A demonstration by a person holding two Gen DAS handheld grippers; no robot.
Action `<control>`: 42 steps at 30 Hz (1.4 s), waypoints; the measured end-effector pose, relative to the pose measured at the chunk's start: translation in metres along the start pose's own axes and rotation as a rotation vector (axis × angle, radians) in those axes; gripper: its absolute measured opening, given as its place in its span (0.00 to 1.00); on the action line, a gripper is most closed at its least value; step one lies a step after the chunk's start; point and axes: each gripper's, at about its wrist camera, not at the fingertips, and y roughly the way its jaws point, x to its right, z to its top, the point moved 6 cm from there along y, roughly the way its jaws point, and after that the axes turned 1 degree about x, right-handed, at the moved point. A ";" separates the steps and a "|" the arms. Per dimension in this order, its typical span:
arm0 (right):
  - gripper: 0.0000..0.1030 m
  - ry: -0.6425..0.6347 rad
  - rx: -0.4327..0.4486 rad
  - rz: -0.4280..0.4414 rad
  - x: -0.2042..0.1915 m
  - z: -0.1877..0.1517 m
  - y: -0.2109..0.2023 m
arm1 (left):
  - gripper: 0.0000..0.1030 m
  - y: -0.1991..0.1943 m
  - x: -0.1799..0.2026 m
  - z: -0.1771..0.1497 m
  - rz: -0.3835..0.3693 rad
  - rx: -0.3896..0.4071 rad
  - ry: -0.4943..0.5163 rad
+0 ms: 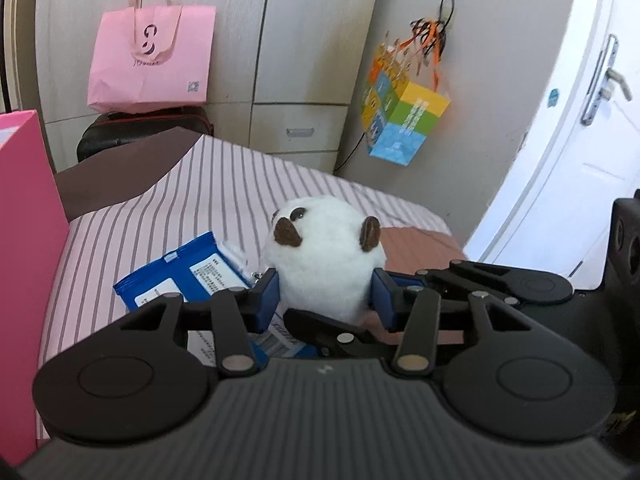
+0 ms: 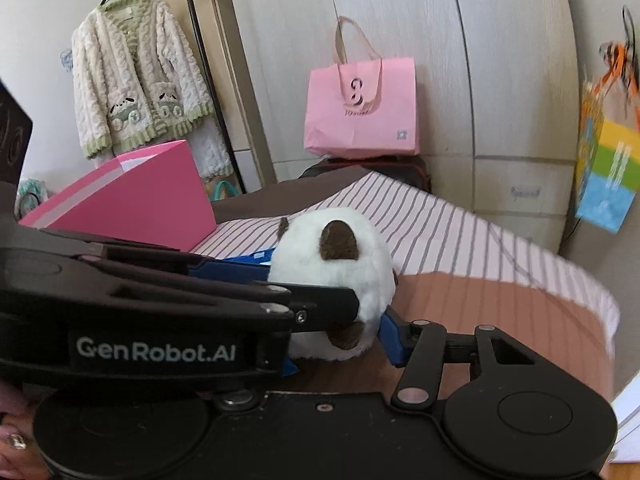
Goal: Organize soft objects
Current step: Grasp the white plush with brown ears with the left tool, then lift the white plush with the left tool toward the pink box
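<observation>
A round white plush toy [image 1: 320, 256] with brown ears sits on the striped bed cover. My left gripper [image 1: 326, 298] has its blue pads [image 1: 267, 296] pressed on both sides of the toy's lower body, shut on it. In the right wrist view the same toy [image 2: 332, 280] sits between the left gripper's arm, which crosses in from the left, and the one blue pad [image 2: 394, 338] of the right gripper that shows. The right gripper's other finger is hidden, so its state is unclear. A blue wipes pack [image 1: 188, 276] lies left of the toy.
A pink box [image 2: 132, 200] stands on the bed at the left. A pink paper bag [image 1: 150, 60] sits on a dark suitcase by the wardrobe. A colourful gift bag [image 1: 404, 116] hangs on the wall. A white door [image 1: 568, 120] is at the right. A fleece jacket [image 2: 136, 76] hangs on a rack.
</observation>
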 end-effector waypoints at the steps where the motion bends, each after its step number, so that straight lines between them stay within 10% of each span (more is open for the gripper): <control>1: 0.57 -0.023 0.010 -0.018 -0.003 0.001 -0.004 | 0.46 -0.004 0.003 0.000 0.000 0.011 0.009; 15: 0.57 -0.100 0.086 -0.194 -0.031 0.011 -0.065 | 0.45 -0.056 0.037 0.000 -0.057 0.080 0.063; 42: 0.58 0.098 0.042 -0.085 -0.128 -0.080 -0.133 | 0.44 -0.170 0.026 -0.098 0.016 -0.062 0.007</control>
